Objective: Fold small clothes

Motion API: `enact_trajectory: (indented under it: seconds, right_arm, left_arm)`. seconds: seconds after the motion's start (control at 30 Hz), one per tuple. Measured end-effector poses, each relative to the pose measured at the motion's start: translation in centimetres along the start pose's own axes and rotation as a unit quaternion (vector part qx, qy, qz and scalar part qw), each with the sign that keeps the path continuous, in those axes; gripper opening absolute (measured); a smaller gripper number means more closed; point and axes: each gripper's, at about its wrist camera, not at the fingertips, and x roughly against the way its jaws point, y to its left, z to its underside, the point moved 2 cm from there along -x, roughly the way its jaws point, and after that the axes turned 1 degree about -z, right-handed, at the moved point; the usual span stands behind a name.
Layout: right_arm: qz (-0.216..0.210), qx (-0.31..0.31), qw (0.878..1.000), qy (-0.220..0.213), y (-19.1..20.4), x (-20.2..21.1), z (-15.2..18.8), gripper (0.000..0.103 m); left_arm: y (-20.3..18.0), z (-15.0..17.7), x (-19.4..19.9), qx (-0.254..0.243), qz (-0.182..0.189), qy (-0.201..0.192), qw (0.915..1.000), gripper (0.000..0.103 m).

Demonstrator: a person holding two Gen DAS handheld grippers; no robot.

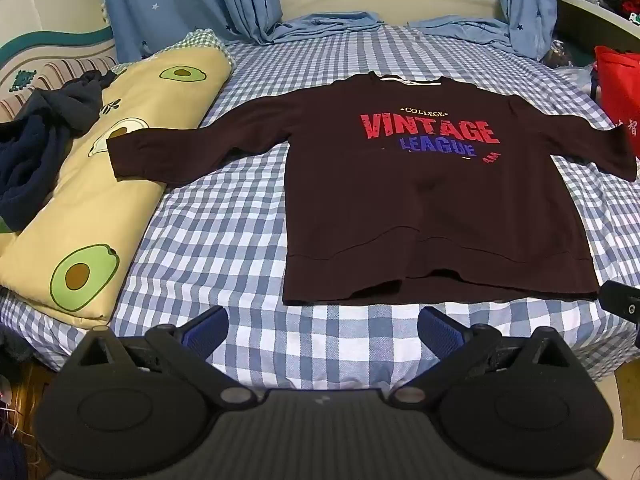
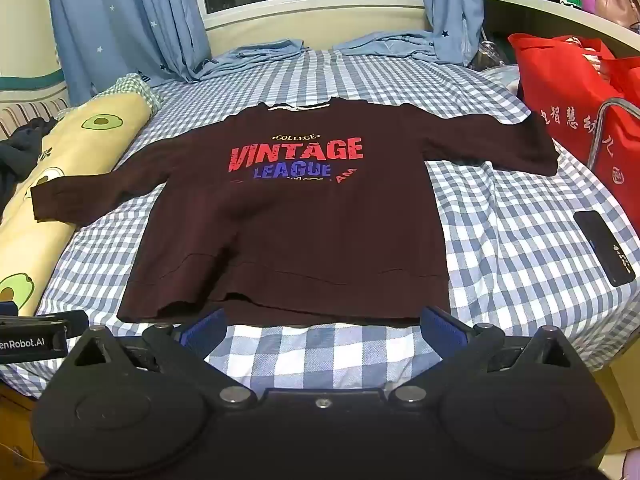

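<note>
A dark maroon sweatshirt (image 1: 420, 208) printed "VINTAGE LEAGUE" lies flat and face up on the blue-and-white checked bed (image 1: 224, 240), sleeves spread out to both sides. Its left cuff rests on the avocado quilt. It also shows in the right wrist view (image 2: 296, 236). My left gripper (image 1: 322, 330) is open and empty, just short of the hem and left of its middle. My right gripper (image 2: 322, 326) is open and empty, with its fingertips at the hem's near edge. Part of the right gripper (image 1: 622, 304) shows at the right edge of the left wrist view.
A rolled avocado-print quilt (image 1: 100, 184) with dark clothes (image 1: 36, 140) on it lies along the bed's left side. A red bag (image 2: 580, 112) stands at the right. A black phone (image 2: 604, 246) lies on the bed's right part. Blue curtains (image 2: 132, 20) hang behind.
</note>
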Motion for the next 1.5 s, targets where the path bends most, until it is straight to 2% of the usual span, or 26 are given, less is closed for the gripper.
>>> enact_trajectory:
  seconds: [1.5]
  right_arm:
    - [-0.001, -0.003, 1.0, 0.004, -0.24, -0.3, -0.11, 0.103]
  left_arm:
    - [-0.11, 0.28, -0.73, -0.002, -0.003, 0.003, 1.0, 0.102]
